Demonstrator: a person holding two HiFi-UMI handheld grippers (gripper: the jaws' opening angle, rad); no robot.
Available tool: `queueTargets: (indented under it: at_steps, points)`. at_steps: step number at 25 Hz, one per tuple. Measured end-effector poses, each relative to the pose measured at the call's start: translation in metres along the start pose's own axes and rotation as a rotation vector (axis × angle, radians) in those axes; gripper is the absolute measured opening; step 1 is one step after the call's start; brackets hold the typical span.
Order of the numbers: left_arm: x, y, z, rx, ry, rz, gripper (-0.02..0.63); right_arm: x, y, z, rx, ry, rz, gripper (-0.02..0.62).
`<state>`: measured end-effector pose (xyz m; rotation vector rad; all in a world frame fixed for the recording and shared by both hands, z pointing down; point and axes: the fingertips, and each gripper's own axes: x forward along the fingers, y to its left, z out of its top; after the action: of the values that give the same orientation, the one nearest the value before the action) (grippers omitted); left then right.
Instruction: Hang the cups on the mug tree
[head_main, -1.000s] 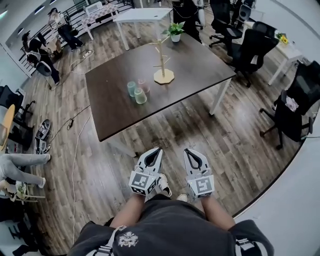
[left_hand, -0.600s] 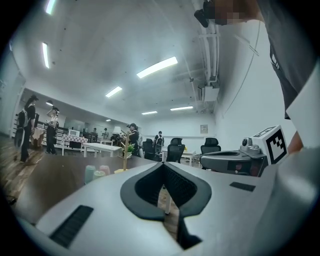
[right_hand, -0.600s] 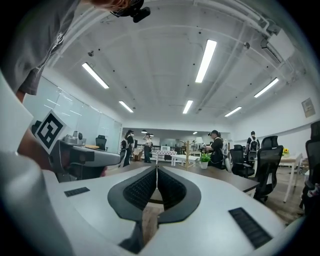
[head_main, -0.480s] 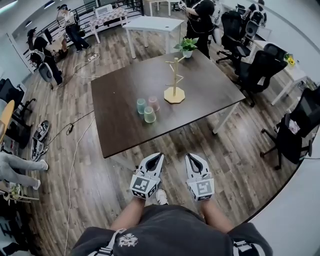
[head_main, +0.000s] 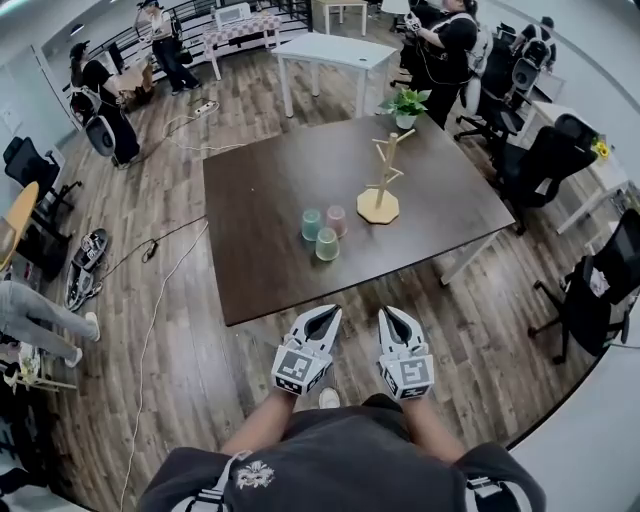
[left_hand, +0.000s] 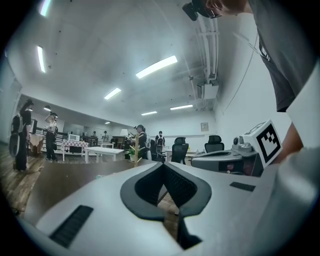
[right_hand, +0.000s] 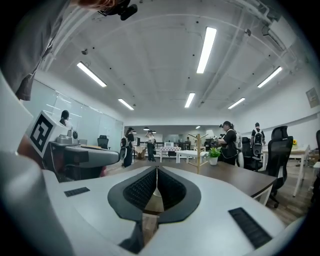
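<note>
Three upside-down cups stand close together on the dark brown table (head_main: 260, 230): a teal cup (head_main: 312, 224), a pink cup (head_main: 337, 220) and a green cup (head_main: 327, 244). The wooden mug tree (head_main: 381, 185) stands just right of them with bare pegs. It also shows far off in the left gripper view as mug tree (left_hand: 135, 150) and in the right gripper view as mug tree (right_hand: 198, 149). My left gripper (head_main: 328, 313) and right gripper (head_main: 388, 314) hover side by side over the floor, short of the table's near edge. Both are shut and hold nothing.
A potted plant (head_main: 405, 102) sits at the table's far corner. Black office chairs (head_main: 545, 160) crowd the right side, and a white table (head_main: 330, 50) stands beyond. People stand at the back of the room. A cable (head_main: 160, 300) trails over the wooden floor at left.
The table with its cups and mug tree has drawn nearer and shifted right in the head view. Both grippers stay shut and side by side.
</note>
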<state>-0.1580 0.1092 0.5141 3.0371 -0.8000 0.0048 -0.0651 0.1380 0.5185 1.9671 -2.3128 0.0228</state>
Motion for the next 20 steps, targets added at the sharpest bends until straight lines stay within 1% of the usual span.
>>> queueTargets:
  at_steps: [4,6,10,15,20]
  points:
    - [0.002,0.023,0.011,-0.028,-0.047,0.046,0.008,0.022,0.005,-0.002,-0.008,0.019,0.026,0.026]
    - [0.005,0.034,0.010,-0.027,-0.045,0.059,0.008,0.033,0.008,-0.003,-0.004,0.021,0.050,0.026]
    - [0.011,0.052,0.000,-0.022,-0.021,0.090,0.008,0.054,0.012,-0.001,-0.016,0.016,0.098,0.026]
    - [0.028,0.075,-0.013,0.000,0.031,0.147,0.008,0.087,0.004,0.002,-0.035,0.011,0.161,0.026]
    - [0.042,0.094,-0.020,-0.003,0.063,0.217,0.008,0.117,-0.006,-0.001,-0.048,0.023,0.241,0.026]
